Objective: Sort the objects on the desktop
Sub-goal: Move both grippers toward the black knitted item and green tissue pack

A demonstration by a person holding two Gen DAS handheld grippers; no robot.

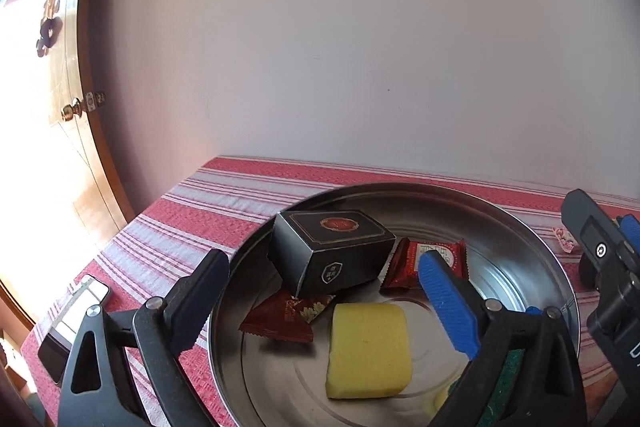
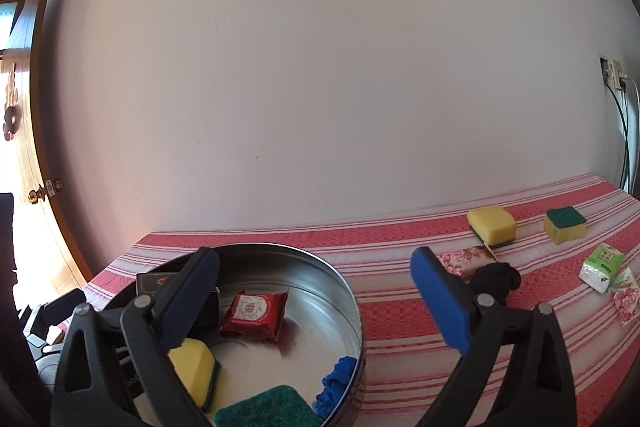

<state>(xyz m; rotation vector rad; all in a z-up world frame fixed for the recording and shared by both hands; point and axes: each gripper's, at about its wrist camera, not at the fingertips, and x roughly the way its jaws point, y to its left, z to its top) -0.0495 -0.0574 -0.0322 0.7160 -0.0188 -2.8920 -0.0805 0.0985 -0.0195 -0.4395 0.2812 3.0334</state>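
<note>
A round metal tray (image 1: pixel 532 239) (image 2: pixel 344 291) sits on the striped cloth. It holds a black box (image 1: pixel 332 251), red snack packets (image 1: pixel 436 259) (image 2: pixel 256 311), a dark red packet (image 1: pixel 284 319), yellow sponges (image 1: pixel 368 347) (image 2: pixel 192 367), a green-faced sponge (image 2: pixel 264 407) and a blue crumpled thing (image 2: pixel 336 383). My left gripper (image 1: pixel 320 303) is open and empty over the tray. My right gripper (image 2: pixel 316 299) is open and empty over the tray's right rim. It also shows in the left wrist view (image 1: pixel 600 255) at the right edge.
On the cloth right of the tray lie two sponges (image 2: pixel 492 227) (image 2: pixel 564 223), a floral packet (image 2: pixel 464 259), a black cloth lump (image 2: pixel 496 279), tissue packs (image 2: pixel 604 267) and another floral packet (image 2: pixel 628 299). A phone (image 1: pixel 76 319) lies at the table's left edge. A wall stands behind, a door at left.
</note>
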